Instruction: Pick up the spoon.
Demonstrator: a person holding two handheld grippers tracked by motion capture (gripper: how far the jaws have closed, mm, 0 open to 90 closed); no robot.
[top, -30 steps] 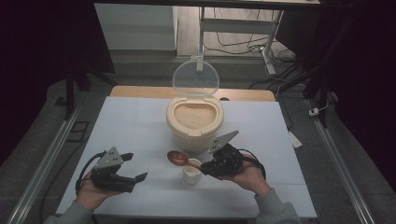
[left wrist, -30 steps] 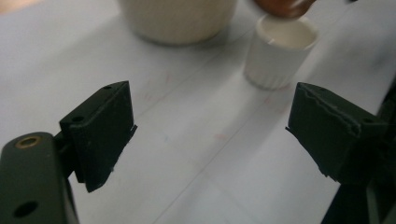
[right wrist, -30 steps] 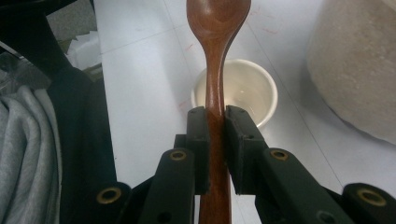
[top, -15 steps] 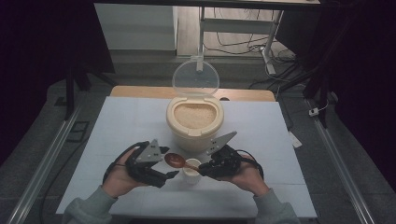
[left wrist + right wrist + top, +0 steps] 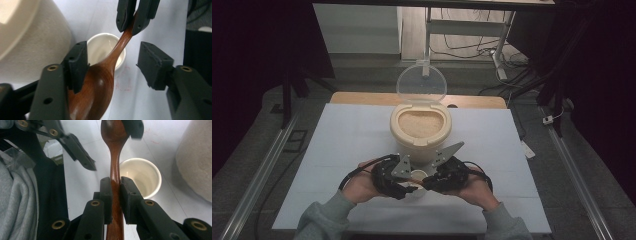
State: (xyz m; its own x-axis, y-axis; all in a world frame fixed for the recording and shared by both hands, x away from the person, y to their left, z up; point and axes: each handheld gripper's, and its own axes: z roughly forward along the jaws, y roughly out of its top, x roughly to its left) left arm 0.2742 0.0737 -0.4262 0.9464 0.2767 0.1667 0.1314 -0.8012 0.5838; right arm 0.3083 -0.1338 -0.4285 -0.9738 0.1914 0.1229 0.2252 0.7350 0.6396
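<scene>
- The rice container [image 5: 420, 131] stands open mid-table, just behind both grippers.
- The right gripper [image 5: 115, 186] clamps the wooden spoon [image 5: 114, 162] by its handle, above the small white cup [image 5: 140, 177].
- The left gripper [image 5: 112, 65] has just been closing, jaws half-wide around the spoon's bowl; one pad touches it, the other stands clear.

Your left gripper [image 5: 112, 67] has just been closing its jaws around the bowl of the wooden spoon [image 5: 100, 87]; one pad touches the bowl's edge, the other stands clear. The spoon's handle rises to your right gripper [image 5: 135, 17], clamped on it farther off. Beneath the spoon sits a small white cup [image 5: 105, 47] on the white table [image 5: 155, 30], just beside a cream container [image 5: 32, 45].
</scene>
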